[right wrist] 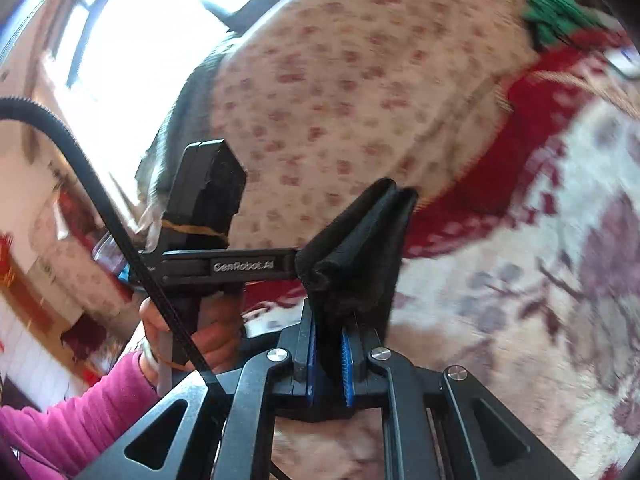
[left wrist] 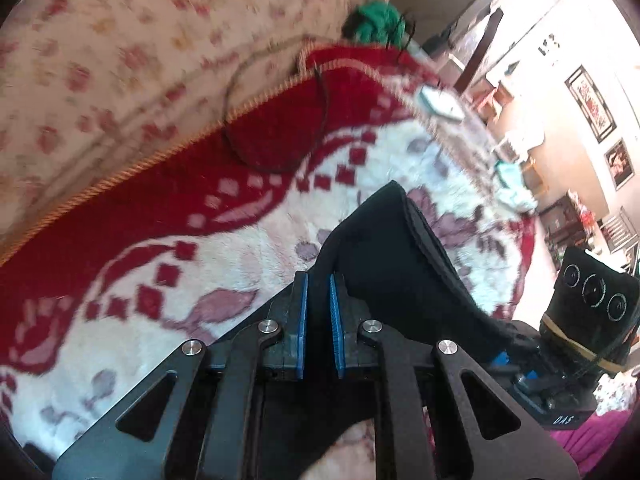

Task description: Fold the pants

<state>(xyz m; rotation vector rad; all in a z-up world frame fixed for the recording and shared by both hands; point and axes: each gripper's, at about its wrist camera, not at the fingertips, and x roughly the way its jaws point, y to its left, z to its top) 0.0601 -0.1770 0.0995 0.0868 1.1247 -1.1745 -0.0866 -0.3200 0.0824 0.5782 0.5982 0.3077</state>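
The black pants [left wrist: 392,248] are lifted above the red and white floral blanket [left wrist: 200,264]. My left gripper [left wrist: 319,284] is shut on a fold of the black fabric, which stretches right toward the other gripper [left wrist: 576,352]. In the right wrist view my right gripper [right wrist: 331,316] is shut on a bunched edge of the pants [right wrist: 360,248], which stands up between the blue pads. The left gripper [right wrist: 240,268] reaches in from the left and meets the same fabric. Most of the pants hang out of view below.
A cream floral cover [left wrist: 120,60] lies beyond the blanket's gold trim. A green cloth [left wrist: 376,20] and a black cable [left wrist: 280,128] lie near the blanket's far edge. A person's hand in a pink sleeve [right wrist: 80,412] holds the left gripper. Furniture and framed pictures [left wrist: 592,104] stand at the right.
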